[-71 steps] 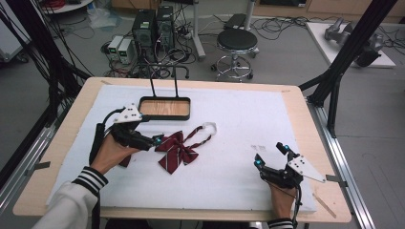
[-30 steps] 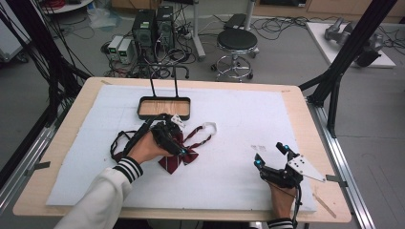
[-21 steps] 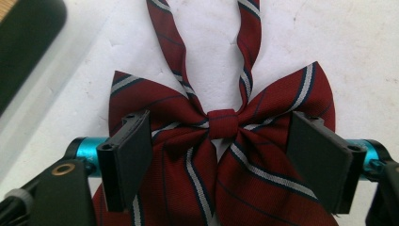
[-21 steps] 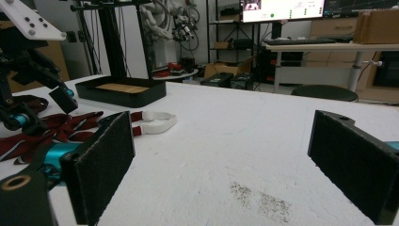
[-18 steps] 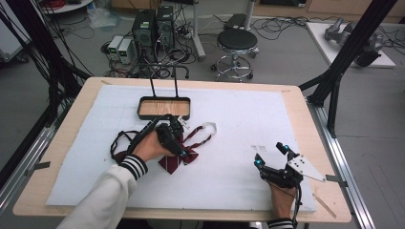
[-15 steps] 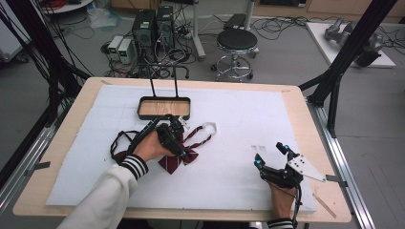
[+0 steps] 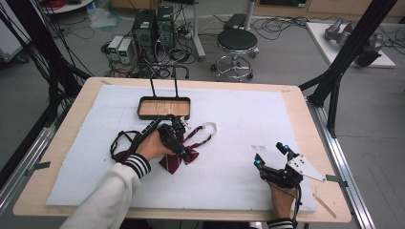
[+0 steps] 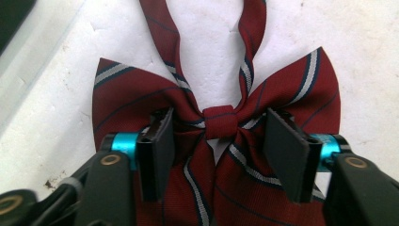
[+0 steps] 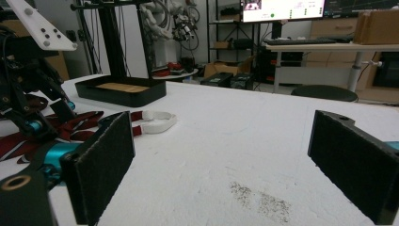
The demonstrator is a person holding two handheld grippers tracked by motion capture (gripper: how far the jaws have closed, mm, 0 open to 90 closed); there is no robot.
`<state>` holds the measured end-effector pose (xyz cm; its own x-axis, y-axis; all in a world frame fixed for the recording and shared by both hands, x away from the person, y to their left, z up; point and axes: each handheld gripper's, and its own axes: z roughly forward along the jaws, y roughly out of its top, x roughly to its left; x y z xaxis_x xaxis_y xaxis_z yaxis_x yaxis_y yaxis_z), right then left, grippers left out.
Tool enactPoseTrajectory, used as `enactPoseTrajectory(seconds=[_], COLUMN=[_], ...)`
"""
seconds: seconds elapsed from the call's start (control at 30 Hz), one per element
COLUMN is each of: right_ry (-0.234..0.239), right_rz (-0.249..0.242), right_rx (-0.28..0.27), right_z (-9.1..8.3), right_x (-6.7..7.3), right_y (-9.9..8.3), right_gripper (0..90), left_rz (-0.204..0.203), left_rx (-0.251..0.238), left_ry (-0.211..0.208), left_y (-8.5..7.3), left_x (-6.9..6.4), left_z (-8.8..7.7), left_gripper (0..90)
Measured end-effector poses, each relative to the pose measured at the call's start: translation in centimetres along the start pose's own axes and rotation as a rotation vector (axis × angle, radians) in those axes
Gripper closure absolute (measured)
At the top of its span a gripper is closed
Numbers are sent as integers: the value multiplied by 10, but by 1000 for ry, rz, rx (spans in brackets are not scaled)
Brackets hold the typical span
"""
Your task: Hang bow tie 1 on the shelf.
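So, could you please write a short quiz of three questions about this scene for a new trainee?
1. True or false: the left gripper has its jaws on either side of the bow tie's centre knot.
2. What stands behind the bow tie? A) black tray B) a bottle C) a book
3. Fill in: the right gripper's jaws are ____.

Key: 1 true; 2 A; 3 open, with nothing between them.

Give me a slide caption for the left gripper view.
Left gripper, jaws closing, straddles the knot of the striped maroon bow tie on the white table cover.
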<state>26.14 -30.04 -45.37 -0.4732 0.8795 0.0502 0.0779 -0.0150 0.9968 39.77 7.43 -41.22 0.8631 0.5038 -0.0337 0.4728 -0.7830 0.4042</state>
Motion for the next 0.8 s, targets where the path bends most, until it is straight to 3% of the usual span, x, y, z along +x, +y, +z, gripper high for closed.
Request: enactPoseTrajectory(seconds=[0.3, 0.6, 0.8], right_ry=[3, 3, 4], right_rz=[0, 0, 2], right_rx=[5, 5, 5], right_z=[0, 0, 0], right_x=[1, 1, 0], right_y=[0, 0, 0], right_gripper=[69, 69, 69], left_rz=[-4, 3, 2], left_rx=[9, 3, -32], left_ry=[41, 52, 70], left_y=[2, 1, -2], left_x=[1, -1, -1], left_z=[0, 0, -2], left_gripper=[651, 668, 668])
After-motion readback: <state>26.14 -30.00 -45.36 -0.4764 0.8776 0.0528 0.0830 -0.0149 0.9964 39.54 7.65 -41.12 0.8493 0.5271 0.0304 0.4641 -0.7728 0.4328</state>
